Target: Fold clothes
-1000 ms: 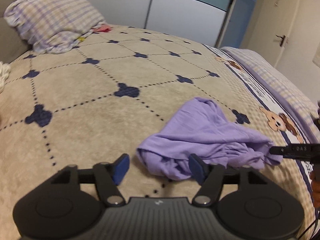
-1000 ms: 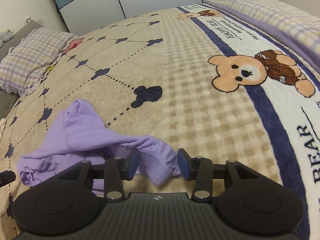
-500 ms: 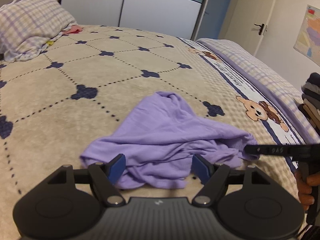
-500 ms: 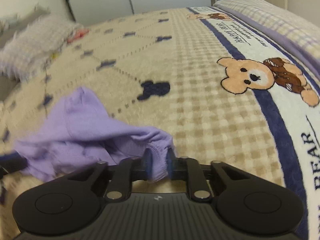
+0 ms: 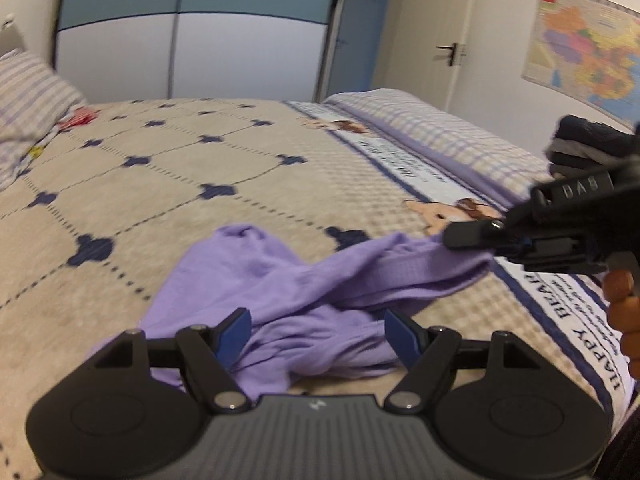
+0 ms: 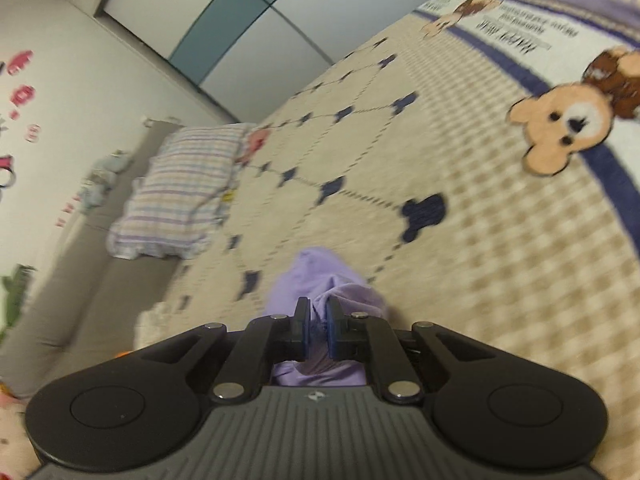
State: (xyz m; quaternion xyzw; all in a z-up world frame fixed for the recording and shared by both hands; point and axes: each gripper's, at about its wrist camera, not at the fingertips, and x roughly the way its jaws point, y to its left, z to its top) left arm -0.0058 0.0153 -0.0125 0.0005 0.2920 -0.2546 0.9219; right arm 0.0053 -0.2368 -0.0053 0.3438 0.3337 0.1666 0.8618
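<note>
Purple garment (image 5: 288, 292) lies crumpled on the bed blanket (image 5: 168, 184), near the front edge, just ahead of the left gripper (image 5: 316, 332). Its long axis runs across the left wrist view, from the heap low at centre-left up & to the right; that right end is stretched into a raised band, lifted off the blanket.

Right gripper (image 6: 316, 330): jaws closing, nearly together, w/ a fold of the garment pinched between the pads. In the left view it comes in from the right edge, a hand (image 5: 624, 304) behind it, gripping that raised end.

Left gripper: jaws wide apart, nothing clamped; cloth lies between & under the blue fingers (image 5: 234, 330), whether touching can't tell.

Around: checked pillow (image 6: 180, 196) far left by the headboard, small red item (image 5: 78, 116) beside it, bear print (image 6: 568, 124) & blue stripe along the blanket's right side, stack of dark clothes (image 5: 584, 144) at far right, wardrobe (image 5: 192, 28), door handle (image 5: 452, 52), wall map (image 5: 588, 44). Nothing lies on the garment besides the grippers.
</note>
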